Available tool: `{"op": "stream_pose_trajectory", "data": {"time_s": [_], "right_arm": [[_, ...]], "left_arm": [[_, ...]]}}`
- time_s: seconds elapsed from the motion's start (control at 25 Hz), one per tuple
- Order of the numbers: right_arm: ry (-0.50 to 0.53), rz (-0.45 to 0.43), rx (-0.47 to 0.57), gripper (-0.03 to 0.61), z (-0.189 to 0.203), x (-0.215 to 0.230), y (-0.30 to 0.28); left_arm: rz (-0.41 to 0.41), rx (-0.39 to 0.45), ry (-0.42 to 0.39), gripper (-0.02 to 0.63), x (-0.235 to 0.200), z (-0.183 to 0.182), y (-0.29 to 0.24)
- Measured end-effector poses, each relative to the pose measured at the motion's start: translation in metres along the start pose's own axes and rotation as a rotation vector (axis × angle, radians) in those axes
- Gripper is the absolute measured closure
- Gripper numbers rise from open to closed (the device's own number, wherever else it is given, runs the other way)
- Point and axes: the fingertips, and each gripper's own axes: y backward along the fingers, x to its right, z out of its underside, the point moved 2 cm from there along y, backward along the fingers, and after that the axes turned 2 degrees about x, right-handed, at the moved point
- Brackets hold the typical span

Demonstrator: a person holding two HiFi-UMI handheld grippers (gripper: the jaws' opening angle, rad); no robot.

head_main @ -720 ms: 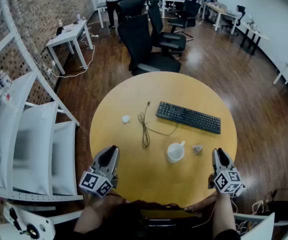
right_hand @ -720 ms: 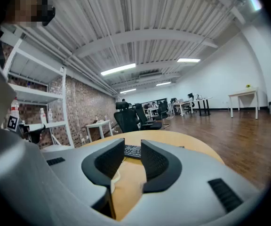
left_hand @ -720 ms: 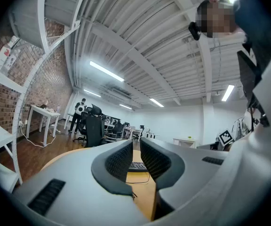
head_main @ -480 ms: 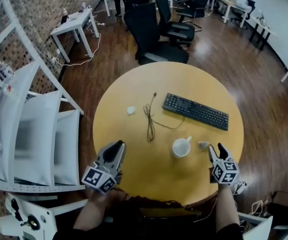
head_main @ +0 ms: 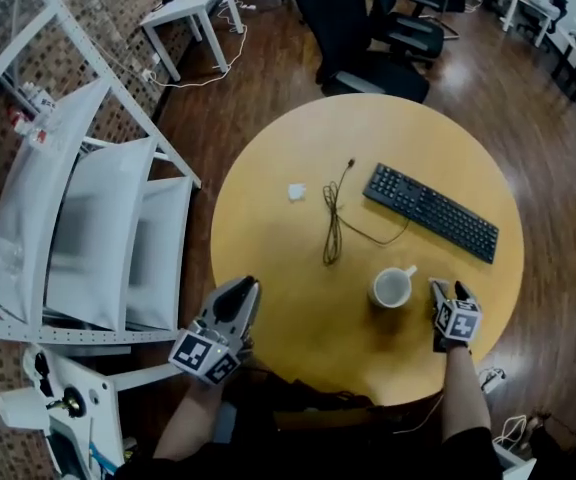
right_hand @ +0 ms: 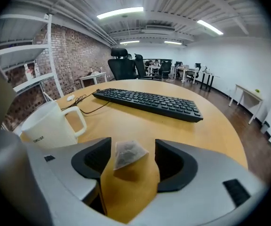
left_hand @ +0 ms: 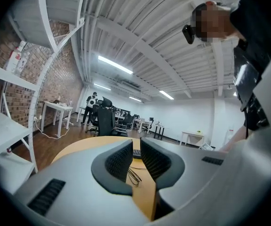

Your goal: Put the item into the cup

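Office: desks, swivel chairs, keyboard.

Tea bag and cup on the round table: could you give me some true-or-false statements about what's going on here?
1. The tea bag lies between the right gripper's open fingers. True.
2. The tea bag is already inside the cup. False: it lies on the table beside the cup.
3. The cup stands upright. True.
4. The keyboard sits between the cup and the person. False: it lies beyond the cup.
5. The left gripper holds the cable. False: it holds nothing; the cable lies mid-table.
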Motion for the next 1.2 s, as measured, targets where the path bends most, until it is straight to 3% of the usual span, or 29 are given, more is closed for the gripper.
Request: {"op": "stream_pose_trajectory", "data": {"time_s": [0.24, 0.44, 0.56, 1.2], "right_arm": [[0.008, -0.009, -0.038, 0.284, 0.009, -0.004, -0.015], [0.051, 0.006, -0.06, 0.413, 0.018, -0.012, -0.013], [0.079, 0.002, -0.043, 0.42, 0.016, -0.015, -0.005], [0.248, -0.034, 0.311, 0.42, -0.095, -0.068, 0.096]], "left_arm": [[-0.042, -0.027, 0.012, 0.569, 0.001, 0.006, 0.012], [-0.036, -0.029, 0.01, 0.569, 0.005, 0.004, 0.012], [-0.016, -0.026, 0.007, 0.569, 0.01, 0.004, 0.007], [0.106, 0.033, -0.004, 0.569, 0.015, -0.005, -0.002]]}}
